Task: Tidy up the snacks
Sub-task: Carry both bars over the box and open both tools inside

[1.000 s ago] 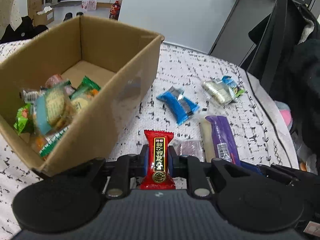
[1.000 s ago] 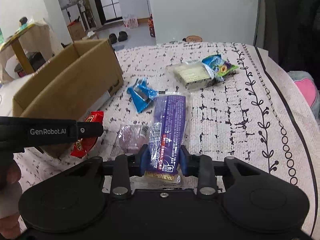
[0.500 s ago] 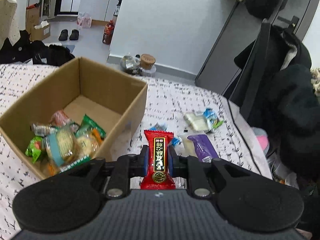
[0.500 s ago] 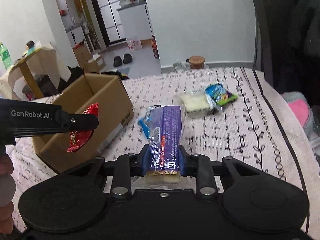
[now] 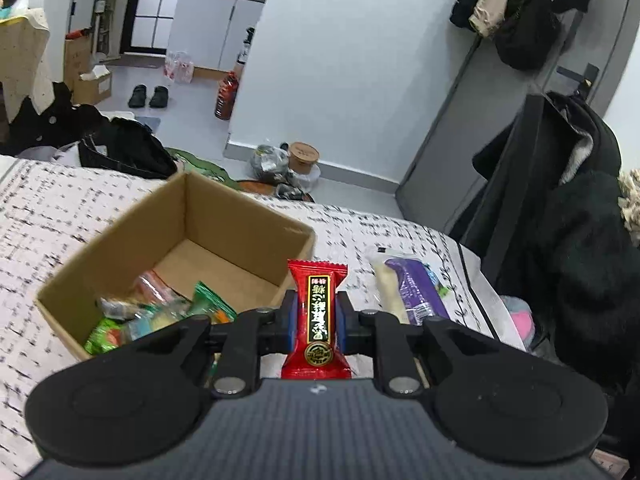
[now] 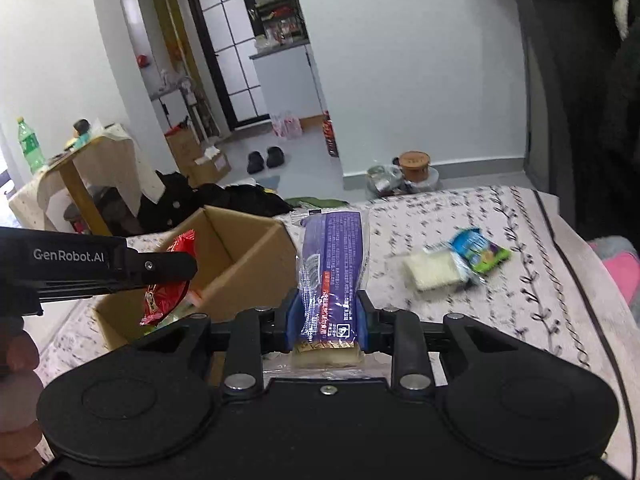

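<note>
The left gripper [image 5: 316, 316] is clenched on a red candy packet [image 5: 317, 312], held upright above the near edge of the cardboard box [image 5: 248, 216], likely so it can drop in with the snacks already inside. The right gripper [image 6: 329, 316] grasps a purple snack bar [image 6: 332, 264] near the box's right wall. Two packets [image 6: 456, 260] lie toward the bed cover's [image 6: 520, 300] far right edge, not yet collected.
</note>
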`<state>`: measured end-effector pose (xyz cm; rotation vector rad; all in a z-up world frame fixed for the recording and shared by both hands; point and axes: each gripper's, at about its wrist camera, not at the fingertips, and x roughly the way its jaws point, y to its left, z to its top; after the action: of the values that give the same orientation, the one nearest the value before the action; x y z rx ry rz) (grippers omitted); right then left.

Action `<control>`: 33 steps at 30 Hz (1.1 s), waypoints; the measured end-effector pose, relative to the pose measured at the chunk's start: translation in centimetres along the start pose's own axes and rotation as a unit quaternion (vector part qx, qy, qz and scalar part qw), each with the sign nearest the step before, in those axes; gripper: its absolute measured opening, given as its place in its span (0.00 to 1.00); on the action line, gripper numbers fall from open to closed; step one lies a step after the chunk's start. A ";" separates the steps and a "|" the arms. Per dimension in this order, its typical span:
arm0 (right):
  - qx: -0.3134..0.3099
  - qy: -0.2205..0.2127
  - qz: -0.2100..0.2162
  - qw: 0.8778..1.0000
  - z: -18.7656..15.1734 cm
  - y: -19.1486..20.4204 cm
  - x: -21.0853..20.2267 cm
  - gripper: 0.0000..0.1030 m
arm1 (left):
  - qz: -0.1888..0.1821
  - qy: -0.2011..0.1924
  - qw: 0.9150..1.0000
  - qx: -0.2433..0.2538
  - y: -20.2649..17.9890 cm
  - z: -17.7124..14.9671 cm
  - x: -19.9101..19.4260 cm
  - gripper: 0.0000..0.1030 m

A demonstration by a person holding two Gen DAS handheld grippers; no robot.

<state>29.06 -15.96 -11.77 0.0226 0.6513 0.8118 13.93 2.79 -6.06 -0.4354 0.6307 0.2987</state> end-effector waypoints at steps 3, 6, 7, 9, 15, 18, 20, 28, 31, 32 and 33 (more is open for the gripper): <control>-0.002 -0.003 0.007 1.000 0.4 0.9 0.6 0.26 | 0.009 -0.008 1.000 -0.003 1.1 0.7 -0.5 0.17; -0.002 -0.004 0.014 1.000 0.8 1.5 1.4 0.26 | 0.018 -0.012 1.000 -0.004 2.0 1.3 -0.8 0.17; -0.003 -0.005 0.016 1.000 0.8 1.7 1.4 0.26 | 0.021 -0.013 1.000 -0.005 2.3 1.5 -0.9 0.17; -0.007 -0.007 0.020 1.000 1.1 2.1 1.7 0.26 | 0.027 -0.015 1.000 -0.006 2.9 1.9 -1.0 0.17; -0.021 -0.010 0.030 0.999 2.2 3.2 2.7 0.26 | 0.047 -0.012 0.999 -0.011 5.0 2.8 -0.5 0.17; -0.030 -0.008 0.036 0.999 2.6 3.8 3.4 0.26 | 0.056 -0.004 0.998 -0.014 5.8 3.1 0.1 0.18; -0.038 -0.008 0.040 0.998 2.9 4.2 3.8 0.26 | 0.061 0.004 0.998 -0.010 6.2 3.2 0.6 0.19; -0.084 0.004 0.064 0.994 3.6 6.0 5.7 0.27 | 0.094 0.001 0.995 -0.026 7.8 3.8 0.4 0.43; -0.108 0.012 0.083 0.991 3.6 6.8 6.4 0.27 | 0.102 0.000 0.994 -0.028 8.2 3.9 0.1 0.46; -0.120 0.018 0.089 0.989 3.5 7.0 6.7 0.28 | 0.102 0.001 0.994 -0.027 8.3 3.9 0.1 0.46; -0.128 0.019 0.086 0.988 3.5 7.3 6.8 0.29 | 0.104 0.001 0.994 -0.026 8.3 3.9 0.0 0.47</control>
<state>29.58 -5.43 -10.64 -0.1732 0.5808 1.0598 12.61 11.86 -5.72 -0.4212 0.6727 0.5138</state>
